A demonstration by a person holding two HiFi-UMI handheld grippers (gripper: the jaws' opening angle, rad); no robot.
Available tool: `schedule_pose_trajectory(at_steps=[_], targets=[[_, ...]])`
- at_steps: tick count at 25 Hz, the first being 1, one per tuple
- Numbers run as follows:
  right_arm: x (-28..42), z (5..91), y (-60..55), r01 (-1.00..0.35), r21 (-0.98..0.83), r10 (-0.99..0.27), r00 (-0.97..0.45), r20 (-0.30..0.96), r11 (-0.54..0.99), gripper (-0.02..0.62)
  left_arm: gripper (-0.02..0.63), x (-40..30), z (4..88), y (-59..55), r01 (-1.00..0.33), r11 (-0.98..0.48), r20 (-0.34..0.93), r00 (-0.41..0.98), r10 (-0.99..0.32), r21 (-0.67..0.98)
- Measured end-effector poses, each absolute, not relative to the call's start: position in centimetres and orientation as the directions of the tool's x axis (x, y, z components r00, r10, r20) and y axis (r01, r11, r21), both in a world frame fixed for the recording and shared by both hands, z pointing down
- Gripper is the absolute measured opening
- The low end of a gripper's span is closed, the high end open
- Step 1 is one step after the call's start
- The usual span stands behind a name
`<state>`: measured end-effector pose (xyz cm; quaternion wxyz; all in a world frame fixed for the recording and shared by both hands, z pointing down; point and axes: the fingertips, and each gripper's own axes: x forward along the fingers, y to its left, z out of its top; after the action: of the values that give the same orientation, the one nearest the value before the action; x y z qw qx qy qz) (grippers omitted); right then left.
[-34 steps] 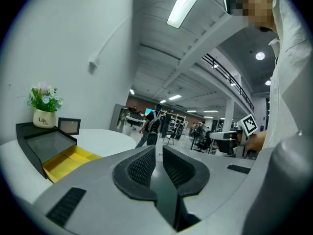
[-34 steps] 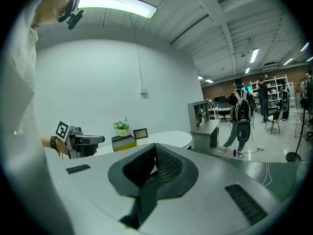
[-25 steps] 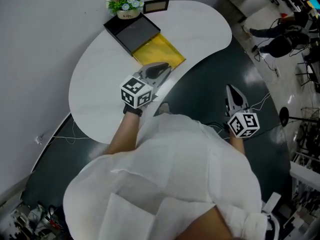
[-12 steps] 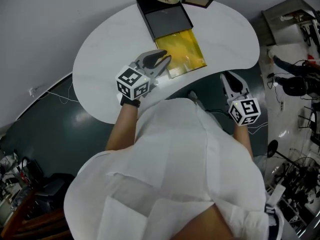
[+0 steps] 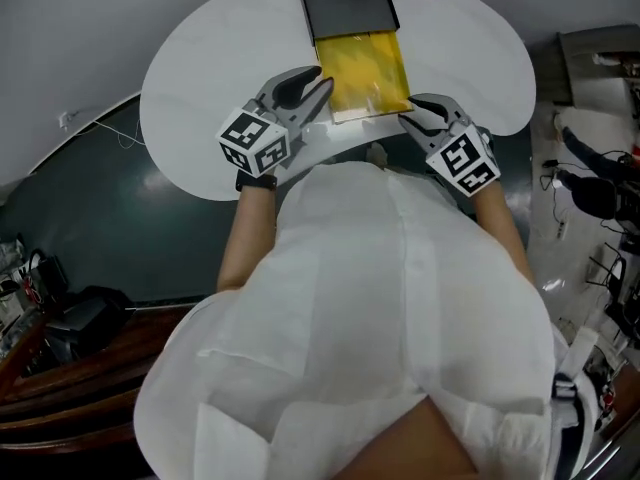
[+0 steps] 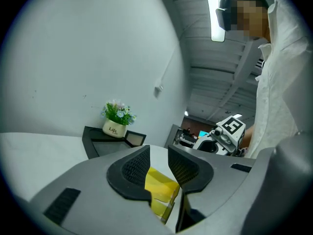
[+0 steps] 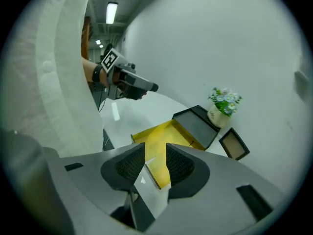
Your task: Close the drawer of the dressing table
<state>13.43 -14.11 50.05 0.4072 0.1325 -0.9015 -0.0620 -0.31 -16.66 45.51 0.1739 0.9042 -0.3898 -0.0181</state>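
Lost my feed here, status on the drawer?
Left tool open, empty. Right tool just opening, gripping nothing. Yellow drawer pulled out. Nothing seen blocking it.

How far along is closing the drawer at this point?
Done: nothing yet; the yellow drawer stands pulled out of the black box. In hand: both grippers are near its front edge, the left gripper open, the right gripper with jaws that have just been opening, nothing between them. Remaining: pushing the drawer fully in.

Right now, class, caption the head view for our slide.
Left tool and right tool, its empty jaws just opened wider, flank the open yellow drawer on the white dressing table.
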Motion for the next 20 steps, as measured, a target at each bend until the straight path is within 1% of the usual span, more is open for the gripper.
schedule_pose_trajectory(at_steps=[4,9,13,17,20], targets=[[12.8,53.1,-13.5,0.069,0.235,-0.155,-0.569,0.807,0.970,0.115,0.115,0.7,45.9,-16.1,-0.737,-0.593,0.122,0.654,-0.747,0.324],[12.8,55.9,-13.9,0.253,0.182,-0.035,-0.494,0.869,0.950,0.115,0.118,1.3,46.2,-15.0,-0.779,-0.538,0.138,0.600,-0.788,0.322],[12.8,57.8,-14.2,0.348,0.136,0.031,-0.434,0.901,0.928,0.114,0.118,0.9,46.6,-14.4,-0.811,-0.486,0.147,0.551,-0.821,0.325],[13.1,60.0,-14.3,0.407,0.068,0.093,-0.365,0.926,0.911,0.115,0.118,0.7,47.1,-14.7,-0.830,-0.452,0.150,0.518,-0.842,0.326],[13.3,61.2,-13.8,0.441,0.034,0.116,-0.309,0.944,0.897,0.115,0.118,0.5,46.9,-14.5,-0.838,-0.439,0.148,0.503,-0.851,0.324]])
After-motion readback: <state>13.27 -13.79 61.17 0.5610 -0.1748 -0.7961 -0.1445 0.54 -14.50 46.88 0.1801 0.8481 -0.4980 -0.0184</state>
